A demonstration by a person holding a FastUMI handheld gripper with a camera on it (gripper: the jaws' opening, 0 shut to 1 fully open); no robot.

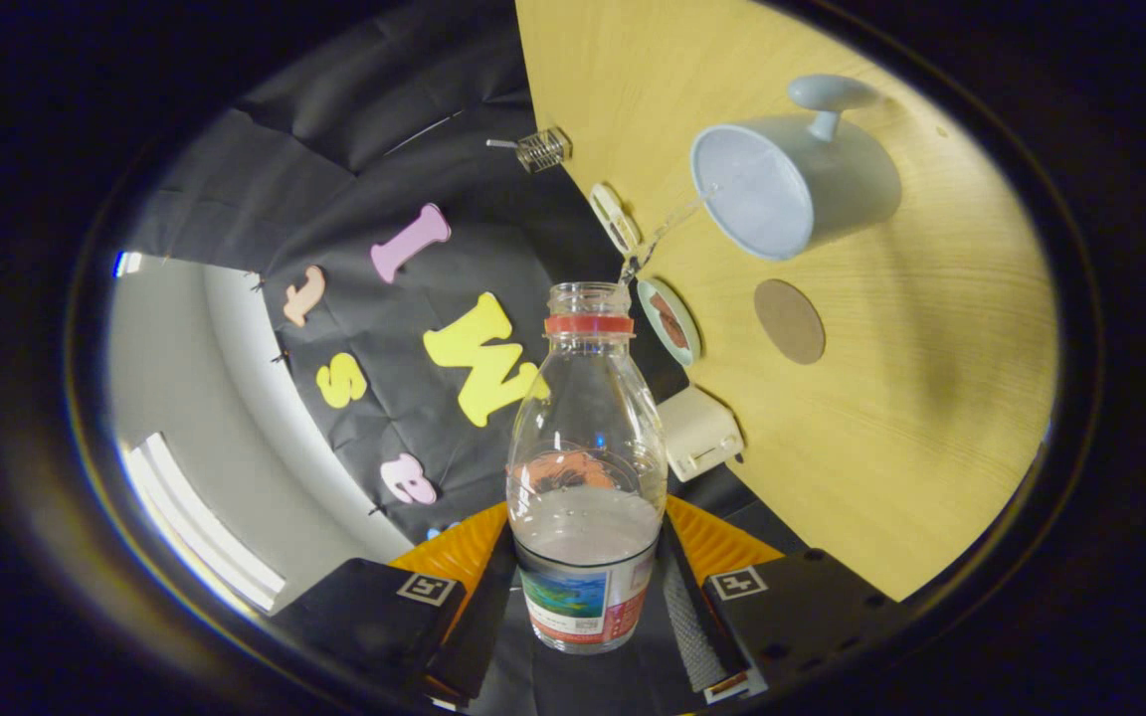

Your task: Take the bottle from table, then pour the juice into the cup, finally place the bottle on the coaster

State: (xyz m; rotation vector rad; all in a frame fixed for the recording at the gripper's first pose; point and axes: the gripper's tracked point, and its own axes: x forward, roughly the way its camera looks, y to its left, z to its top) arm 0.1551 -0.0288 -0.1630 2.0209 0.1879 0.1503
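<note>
- The wooden table (931,418) appears rolled steeply sideways, because you hold the gripper turned over.
- Your gripper (588,587) has both fingers (692,607) pressed against the sides of the bottle's lower body, so the tongs are clamped on it.
- The bottle (586,467) sits between the fingers, uncapped, with a red ring under its mouth and clear liquid pooled in its lower part.
- The pale blue cup (792,184) stands on the table beyond the bottle's mouth, well apart from it, handle on its far side.
- A thin clear stream (668,227) arcs from the bottle's mouth to the cup's rim.
- The round brown coaster (790,320) lies bare on the table, just beside the cup.
- A small white box (699,433) rests at the table's edge, near the bottle's shoulder.
</note>
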